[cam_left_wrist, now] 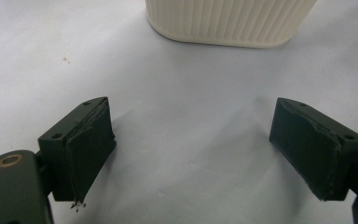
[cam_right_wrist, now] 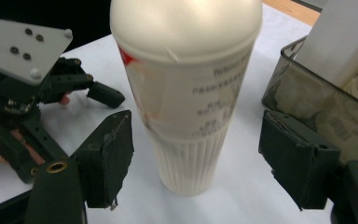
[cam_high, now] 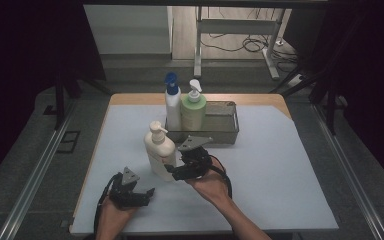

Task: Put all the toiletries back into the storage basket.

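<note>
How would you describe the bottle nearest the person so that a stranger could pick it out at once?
Find the dark tray at the table's far side. Just in front of its left end, alone on the white sheet, stands the cream pump bottle. Unlike the white bottle and green bottle, it stands outside the tray.

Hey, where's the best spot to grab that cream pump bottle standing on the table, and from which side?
Grip the cream pump bottle across its body, probably low on the ribbed band, which looks less slippery than the smooth upper part. Come in level from the near side, as the right gripper does now, jaws open on either side. The bottle stands upright, its pump head is narrow, and the mesh basket sits close behind it.
</note>
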The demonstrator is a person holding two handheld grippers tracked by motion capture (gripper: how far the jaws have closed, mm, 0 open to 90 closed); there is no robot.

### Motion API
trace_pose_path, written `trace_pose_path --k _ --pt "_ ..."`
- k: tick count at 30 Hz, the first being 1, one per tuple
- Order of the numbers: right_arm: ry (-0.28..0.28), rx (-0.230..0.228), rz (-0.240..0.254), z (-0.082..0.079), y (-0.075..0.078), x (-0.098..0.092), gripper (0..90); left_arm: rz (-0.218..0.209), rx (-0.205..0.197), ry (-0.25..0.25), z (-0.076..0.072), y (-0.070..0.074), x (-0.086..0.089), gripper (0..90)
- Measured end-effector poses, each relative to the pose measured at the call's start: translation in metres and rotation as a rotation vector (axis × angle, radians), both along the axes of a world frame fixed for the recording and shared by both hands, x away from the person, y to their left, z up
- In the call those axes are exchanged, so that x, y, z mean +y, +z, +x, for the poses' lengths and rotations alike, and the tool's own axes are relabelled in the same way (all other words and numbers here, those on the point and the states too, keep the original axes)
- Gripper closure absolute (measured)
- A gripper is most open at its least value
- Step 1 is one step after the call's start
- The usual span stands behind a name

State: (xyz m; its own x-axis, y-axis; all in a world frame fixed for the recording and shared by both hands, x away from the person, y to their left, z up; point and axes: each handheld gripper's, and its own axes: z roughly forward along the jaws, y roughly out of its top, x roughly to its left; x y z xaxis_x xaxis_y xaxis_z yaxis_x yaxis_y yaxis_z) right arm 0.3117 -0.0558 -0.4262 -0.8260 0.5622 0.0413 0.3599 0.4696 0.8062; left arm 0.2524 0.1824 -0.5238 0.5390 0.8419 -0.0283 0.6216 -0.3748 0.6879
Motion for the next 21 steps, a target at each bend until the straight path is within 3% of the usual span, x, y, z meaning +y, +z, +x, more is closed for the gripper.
trace_pose_path --k 10,21 --pt "-0.007 -0.02 -0.018 0.006 0.002 0.022 26.2 0.0 0.0 0.0 0.0 0.0 0.0 13.1" --pt "-0.035 -0.019 -0.017 0.016 -0.009 0.039 31.6 0.0 0.0 -0.001 0.0 0.0 0.0 13.1"
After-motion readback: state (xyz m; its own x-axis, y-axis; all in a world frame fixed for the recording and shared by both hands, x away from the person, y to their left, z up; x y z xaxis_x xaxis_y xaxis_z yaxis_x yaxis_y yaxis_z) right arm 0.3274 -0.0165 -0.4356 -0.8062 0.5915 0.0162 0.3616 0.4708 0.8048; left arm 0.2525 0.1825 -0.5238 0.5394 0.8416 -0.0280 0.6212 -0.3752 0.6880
